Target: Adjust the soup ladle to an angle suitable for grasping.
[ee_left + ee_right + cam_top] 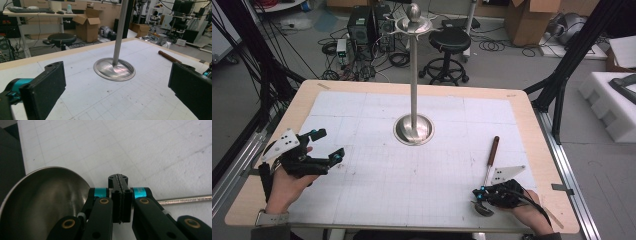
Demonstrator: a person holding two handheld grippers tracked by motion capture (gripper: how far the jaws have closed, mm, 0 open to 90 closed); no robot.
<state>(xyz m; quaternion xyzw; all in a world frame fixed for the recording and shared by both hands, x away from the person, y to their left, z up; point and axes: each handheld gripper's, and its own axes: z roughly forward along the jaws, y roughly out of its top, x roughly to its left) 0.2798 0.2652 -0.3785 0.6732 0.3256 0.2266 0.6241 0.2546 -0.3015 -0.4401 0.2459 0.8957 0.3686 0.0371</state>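
Jaws pressing flat together, the right gripper is hovering over the ladle lying near the stand, apparently lining up for a pickup, while the left gripper is waiting with jaws spread wide, aimed stand-ward.

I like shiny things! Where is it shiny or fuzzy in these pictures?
Left gripper view: the stand's round base gleams with streaky light, and the close jaws look soft. Right gripper view: the ladle bowl shines dully and is blurred. High view: the ball atop the stand glints.
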